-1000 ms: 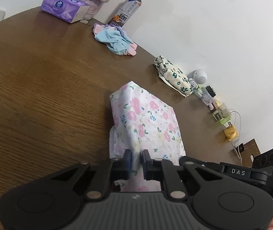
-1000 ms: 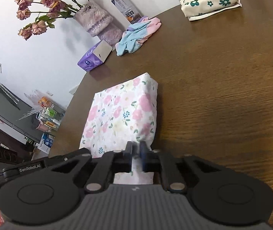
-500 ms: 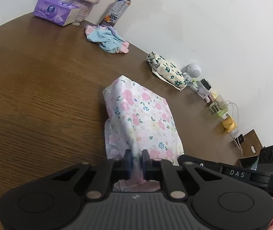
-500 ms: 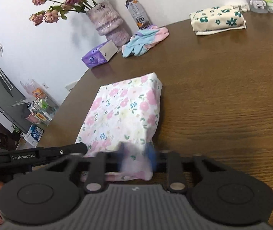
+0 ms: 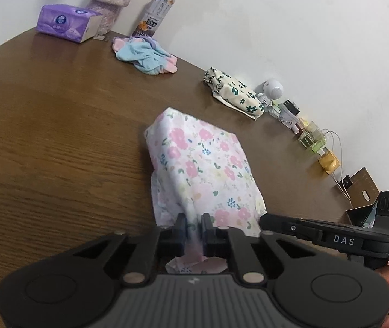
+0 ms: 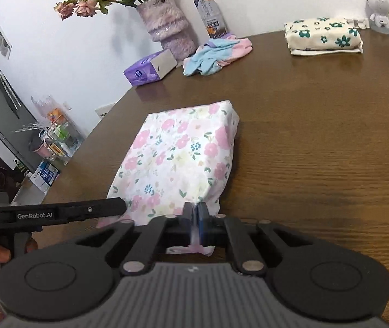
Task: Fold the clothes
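Brown wooden table against a white wall carries a tissue pack, drink bottle, crumpled blue-pink cloth and folded green-flowered garment. At its centre lies the pink floral garment. Angled downward, the right gripper pinches its near edge; the left gripper, jaws just opening, has cloth between them.
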